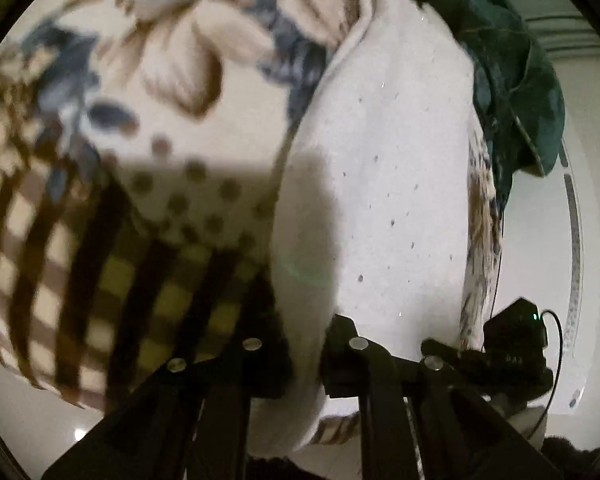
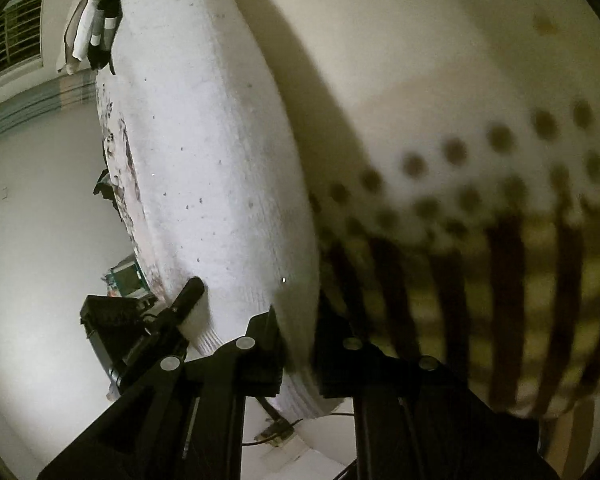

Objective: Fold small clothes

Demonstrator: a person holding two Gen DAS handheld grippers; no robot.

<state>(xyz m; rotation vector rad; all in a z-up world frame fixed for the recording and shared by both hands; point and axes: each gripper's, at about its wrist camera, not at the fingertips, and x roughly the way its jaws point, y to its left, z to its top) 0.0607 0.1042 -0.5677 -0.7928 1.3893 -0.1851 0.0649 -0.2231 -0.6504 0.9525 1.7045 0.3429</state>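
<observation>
A small white knitted garment [image 1: 384,184] is held up off the bedspread, stretched between both grippers. My left gripper [image 1: 306,360] is shut on its lower edge in the left wrist view. The same white garment [image 2: 204,168] fills the middle of the right wrist view, and my right gripper [image 2: 298,356] is shut on its ribbed hem. The other gripper [image 2: 180,304] shows beside that hem, also on the cloth. In the left wrist view the other gripper [image 1: 500,352] shows at the lower right.
A patterned bedspread [image 1: 148,128] with flowers, dots and brown checks lies under the garment; it also shows in the right wrist view [image 2: 480,160]. A dark green garment [image 1: 516,80] lies at the upper right. Folded clothes [image 2: 96,24] lie far off, near a window.
</observation>
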